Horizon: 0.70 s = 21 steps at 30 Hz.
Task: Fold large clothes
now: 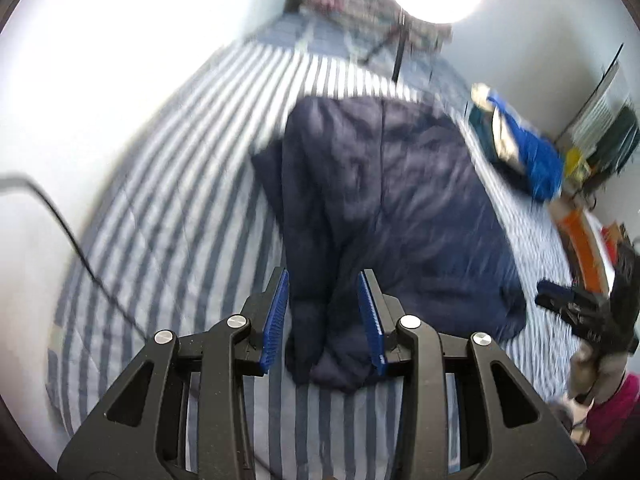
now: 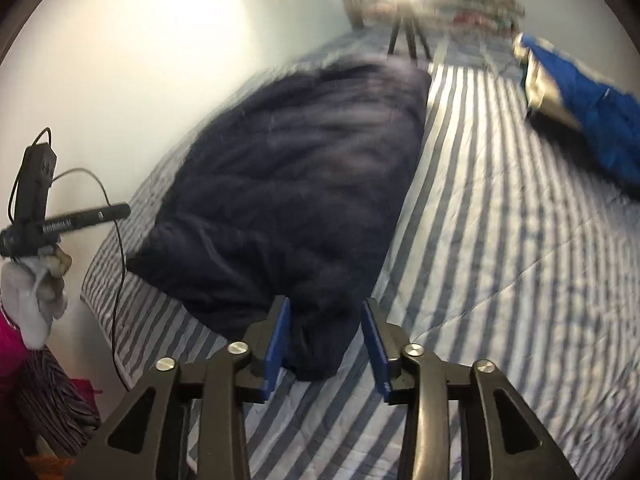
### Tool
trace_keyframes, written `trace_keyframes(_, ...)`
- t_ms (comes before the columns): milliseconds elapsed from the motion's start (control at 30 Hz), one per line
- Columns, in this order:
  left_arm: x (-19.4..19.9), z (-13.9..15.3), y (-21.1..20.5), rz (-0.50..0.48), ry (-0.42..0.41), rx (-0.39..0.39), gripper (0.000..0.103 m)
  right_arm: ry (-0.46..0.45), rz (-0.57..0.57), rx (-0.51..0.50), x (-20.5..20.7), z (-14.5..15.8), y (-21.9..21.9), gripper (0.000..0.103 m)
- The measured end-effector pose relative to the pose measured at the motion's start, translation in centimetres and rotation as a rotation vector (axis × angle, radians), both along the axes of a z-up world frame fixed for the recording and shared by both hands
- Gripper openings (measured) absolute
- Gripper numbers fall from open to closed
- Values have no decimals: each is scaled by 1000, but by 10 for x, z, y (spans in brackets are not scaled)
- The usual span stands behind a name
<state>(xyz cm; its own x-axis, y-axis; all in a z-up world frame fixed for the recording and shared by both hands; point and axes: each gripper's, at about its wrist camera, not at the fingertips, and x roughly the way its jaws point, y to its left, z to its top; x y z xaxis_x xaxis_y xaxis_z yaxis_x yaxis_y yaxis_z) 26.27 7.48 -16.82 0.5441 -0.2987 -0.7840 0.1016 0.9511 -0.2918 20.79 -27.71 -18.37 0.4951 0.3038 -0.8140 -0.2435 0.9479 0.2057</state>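
Your left tool (image 1: 323,316) and right tool (image 2: 326,338), both spread wide, straddle near corners of the puffy navy quilted jacket (image 1: 384,200) on the striped bed (image 1: 168,184), poised to pinch.

My left gripper (image 1: 323,312) and right gripper (image 2: 326,338) show black angular arms, silver round screws, ribbed blue pads (image 1: 276,320).

So the bed (image 1: 168,184) has a blue-and-white striped cover, and a big navy puffy garment (image 1: 384,208) is spread flat down the middle of it. Off to one side lies a bright blue piece of clothing (image 2: 592,108), and a light's tripod (image 2: 408,36) stands at the far end.
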Motion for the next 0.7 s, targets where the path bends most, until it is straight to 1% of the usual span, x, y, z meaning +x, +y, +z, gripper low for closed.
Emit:
trace_keyframes(33, 11, 5, -1, 3, -28, 16, 36, -55, -10, -10, 0, 9, -2, 45)
trace_keyframes(100, 30, 8, -2, 8, -57, 4, 36, -118, -24, -43, 9, 17, -2, 45)
trace_keyframes(200, 67, 0, -11, 12, -64, -39, 36, -186, -39, -41, 24, 23, 2, 45)
trace_keyframes(267, 87, -8, -13, 22, -63, -29, 36, -213, -49, -43, 36, 24, 7, 45)
trace_keyframes(400, 112, -35, -23, 29, -30, 12, 36, -188, -54, -34, 64, 14, 19, 45)
trace_keyframes(533, 130, -71, -23, 39, 44, 59, 36, -123, -26, -45, 88, -11, 29, 45)
trace_keyframes(567, 132, -78, -22, 39, 58, 69, 39, -109, -20, -54, 90, -18, 31, 45)
trace_keyframes(700, 138, -91, -24, 23, 65, 90, 41, -81, 7, -79, 96, -32, 39, 46)
